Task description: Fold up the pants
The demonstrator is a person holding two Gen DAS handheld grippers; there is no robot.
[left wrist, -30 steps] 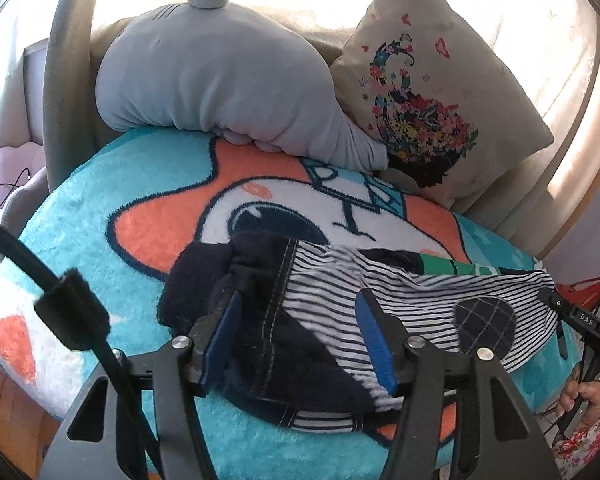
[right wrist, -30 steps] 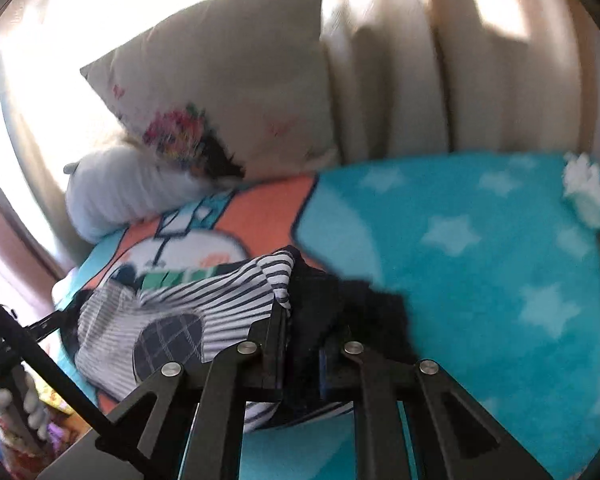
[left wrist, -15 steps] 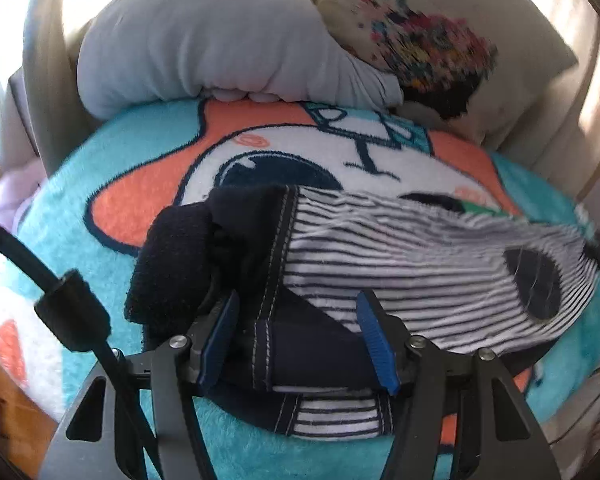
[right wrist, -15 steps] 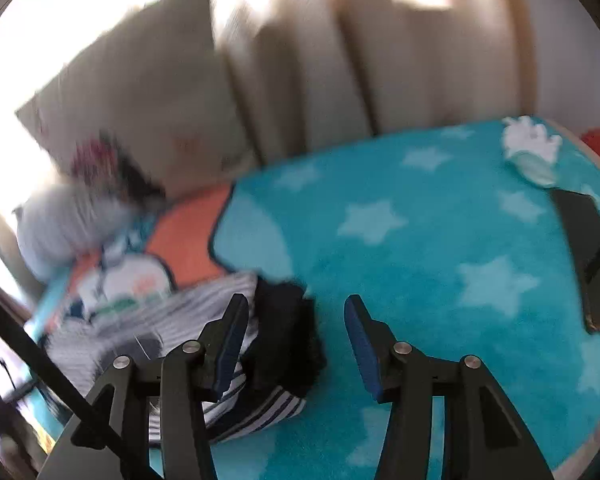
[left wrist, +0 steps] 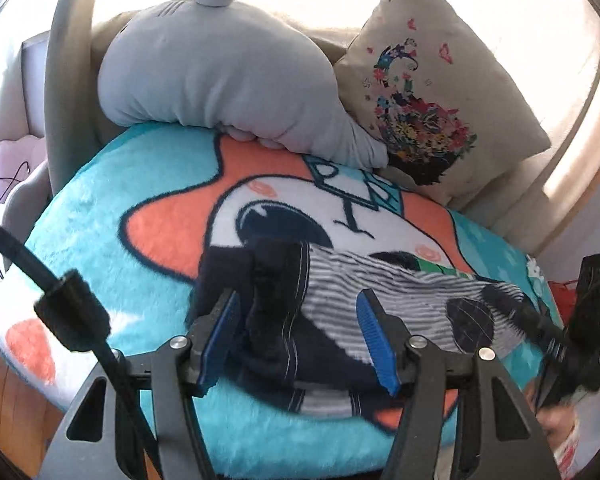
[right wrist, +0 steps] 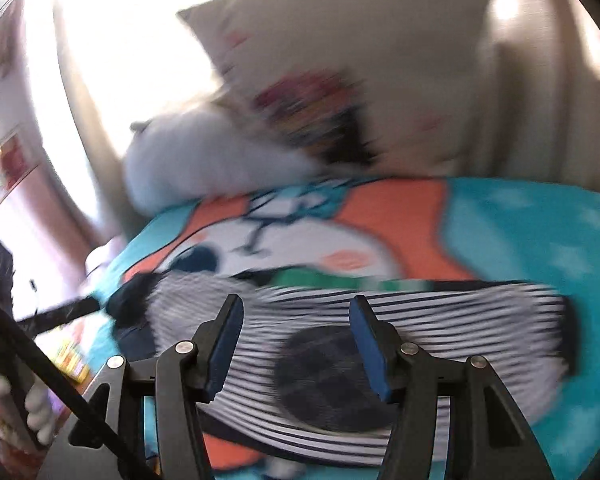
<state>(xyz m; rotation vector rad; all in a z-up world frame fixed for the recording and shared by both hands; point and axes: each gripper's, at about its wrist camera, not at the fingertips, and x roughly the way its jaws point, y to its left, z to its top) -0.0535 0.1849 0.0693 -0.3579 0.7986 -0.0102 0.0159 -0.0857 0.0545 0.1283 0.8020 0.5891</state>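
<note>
Swung back toward the pillows since half a second ago, right hand-held gripper (right wrist: 296,338) now hanging over the striped pants (right wrist: 400,320) instead of the open star-patterned stretch of blanket; view heavily motion-blurred. Left hand-held gripper (left wrist: 298,338) pulled back a little from the dark bunched end, with the same spread as before. Underneath everything, a plush turquoise blanket (left wrist: 112,248) with an orange-and-white cartoon face, covering a bed. At the far edge, a grey seal-shaped plush pillow (left wrist: 220,76), touching a cream cushion (left wrist: 440,92) printed with a flower bouquet and butterflies. Near the front edge of the blanket, pants (left wrist: 380,312) lying in a folded bundle: black-and-white stripes with a dark round patch on top, dark navy fabric heaped at the left end. Left hand-held gripper spread wide, blue pads either side of that navy heap, gripping nothing. Right hand-held gripper likewise wide apart, holding nothing, blue pads framing the dark patch. Seen at the right border of the left view, blurred black body of the other gripper (left wrist: 580,328).
</note>
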